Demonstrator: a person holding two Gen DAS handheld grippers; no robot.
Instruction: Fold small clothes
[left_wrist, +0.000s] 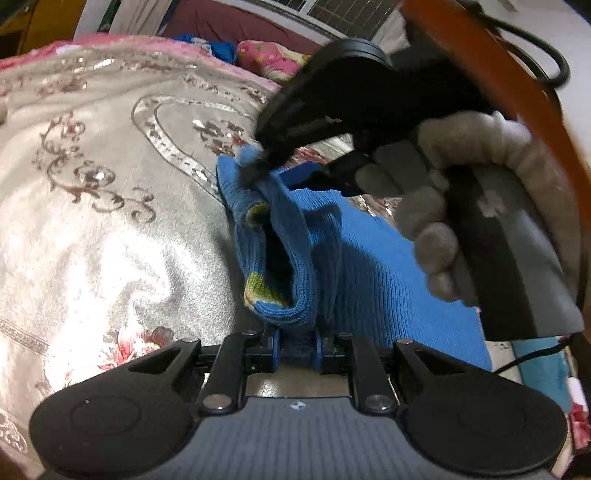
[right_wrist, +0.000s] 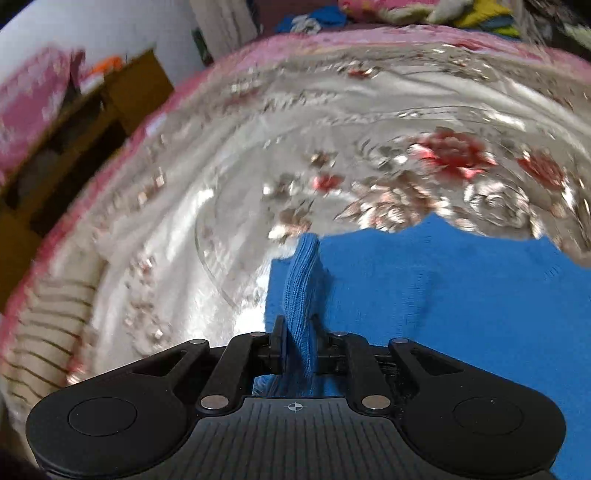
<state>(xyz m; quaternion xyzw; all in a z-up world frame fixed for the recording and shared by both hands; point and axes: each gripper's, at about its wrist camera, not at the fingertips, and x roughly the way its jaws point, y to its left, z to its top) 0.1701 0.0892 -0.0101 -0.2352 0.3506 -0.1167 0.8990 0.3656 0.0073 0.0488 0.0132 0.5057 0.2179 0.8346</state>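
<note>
Now both tools pinch the blue knit sweater on the bed: left tool clamped on its hem, right tool on a ribbed fold. Keep both edges level and taut while laying them over.

Black grippers, grey fleece glove

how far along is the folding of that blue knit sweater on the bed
Early. Done: the blue sweater lies spread on the floral bedspread. In hand: the left gripper pinches its ribbed edge, and the right gripper has another ribbed edge between its fingers. Left: no finished fold shows yet, so laying the edge over and flattening remain.
</note>
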